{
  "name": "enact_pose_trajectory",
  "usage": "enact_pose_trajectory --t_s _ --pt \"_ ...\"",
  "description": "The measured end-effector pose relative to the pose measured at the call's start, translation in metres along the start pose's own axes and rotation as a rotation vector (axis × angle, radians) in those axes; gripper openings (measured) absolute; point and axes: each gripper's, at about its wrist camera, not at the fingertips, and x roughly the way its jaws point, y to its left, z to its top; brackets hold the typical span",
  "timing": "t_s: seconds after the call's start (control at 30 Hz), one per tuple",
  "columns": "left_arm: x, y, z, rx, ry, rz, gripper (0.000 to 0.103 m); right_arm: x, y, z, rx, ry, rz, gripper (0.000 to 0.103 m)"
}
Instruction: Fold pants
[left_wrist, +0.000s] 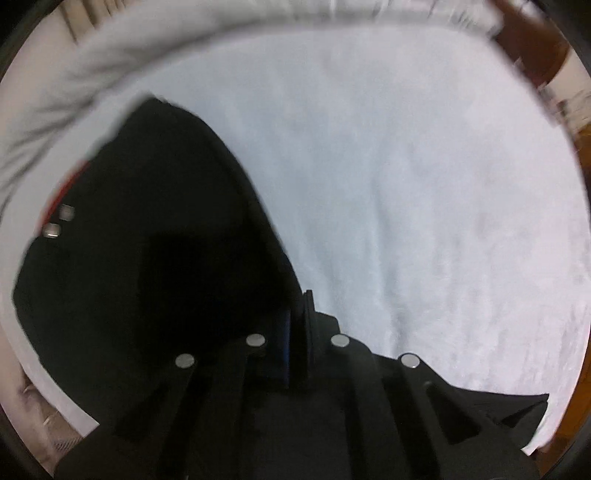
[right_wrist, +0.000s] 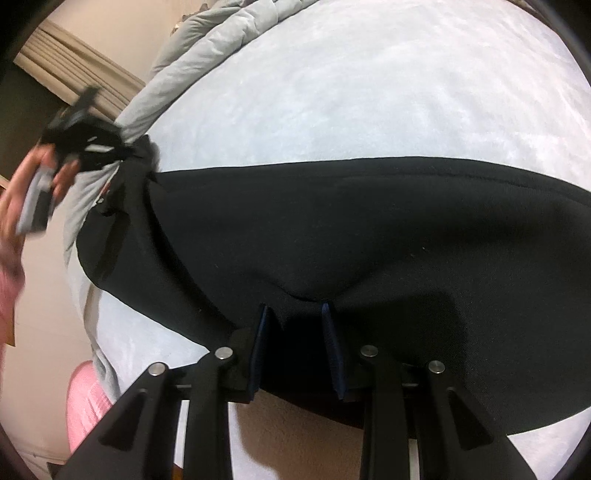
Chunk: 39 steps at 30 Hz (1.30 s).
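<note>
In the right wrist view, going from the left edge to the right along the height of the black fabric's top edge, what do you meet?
A person's hand → the left claw, shut on the pants' end → the bunched grey blanket → the black pants, stretching to the right edge over the pale bed sheet.

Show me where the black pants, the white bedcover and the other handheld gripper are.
black pants (right_wrist: 369, 229): right wrist view, middle of the spread dark cloth.
white bedcover (left_wrist: 406, 166): left wrist view, bare stretch beside the pants.
left gripper (right_wrist: 142, 149): right wrist view, its fingers at the pants' far end.
</note>
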Motion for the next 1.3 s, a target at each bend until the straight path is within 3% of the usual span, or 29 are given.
enact_pose_trajectory --t_s 0.13,0.2,0.27,0.4,0.5,0.53,0.57,0.6,0.67,0.77,0.8,0.87,0.93,0.97,1.03,1.23,1.3 --pt "-0.055 0.047 -0.064 -0.062 -0.243 -0.067 0.004 -0.001 -0.004 0.0 0.016 -0.003 0.015 0.03" --pt "-0.064 0.066 -0.098 -0.085 -0.303 -0.064 0.004 -0.001 -0.004 0.0 0.012 -0.005 0.012 0.03" --pt "-0.056 0.09 -0.143 -0.124 -0.306 -0.05 0.004 -0.001 -0.004 0.0 0.008 -0.007 0.008 0.03" --pt "-0.035 0.117 -0.186 -0.209 -0.241 -0.101 0.006 0.0 -0.003 0.0 0.005 -0.012 -0.001 0.03" --pt "-0.029 0.129 -0.184 -0.277 -0.236 -0.18 0.025 0.002 0.004 0.0 -0.01 -0.017 -0.012 0.03" --pt "-0.029 0.133 -0.182 -0.289 -0.24 -0.203 0.041 0.001 0.004 -0.001 -0.014 -0.018 -0.015 0.03" --pt "-0.031 0.136 -0.18 -0.303 -0.251 -0.209 0.064 0.001 0.004 0.0 -0.019 -0.02 -0.018 0.03" --pt "-0.037 0.138 -0.177 -0.312 -0.262 -0.209 0.072 0.001 0.005 0.0 -0.023 -0.021 -0.02 0.03" --pt "-0.038 0.146 -0.163 -0.344 -0.277 -0.242 0.077 0.0 0.004 -0.001 -0.026 -0.022 -0.022 0.03" --pt "-0.027 0.161 -0.145 -0.411 -0.225 -0.308 0.078 0.0 0.002 -0.001 -0.027 -0.023 -0.019 0.03" --pt "-0.024 0.167 -0.143 -0.436 -0.205 -0.312 0.077 -0.001 0.001 -0.001 -0.026 -0.023 -0.018 0.03" --pt "-0.007 0.178 -0.137 -0.519 -0.161 -0.344 0.067 -0.001 0.001 -0.001 -0.024 -0.023 -0.015 0.03" --pt "0.006 0.187 -0.136 -0.571 -0.129 -0.355 0.04 -0.002 0.0 -0.002 -0.026 -0.025 -0.015 0.03" --pt "0.01 0.188 -0.135 -0.573 -0.126 -0.367 0.032 -0.001 0.002 -0.002 -0.027 -0.026 -0.016 0.03" --pt "0.011 0.184 -0.136 -0.541 -0.131 -0.369 0.006 -0.001 0.002 -0.003 -0.029 -0.027 -0.016 0.03" --pt "-0.03 0.172 -0.163 -0.501 -0.304 -0.278 0.003 -0.001 0.001 -0.003 -0.023 -0.028 -0.004 0.03" --pt "-0.037 0.173 -0.177 -0.511 -0.323 -0.264 0.003 -0.001 0.0 -0.003 -0.023 -0.028 -0.002 0.03"
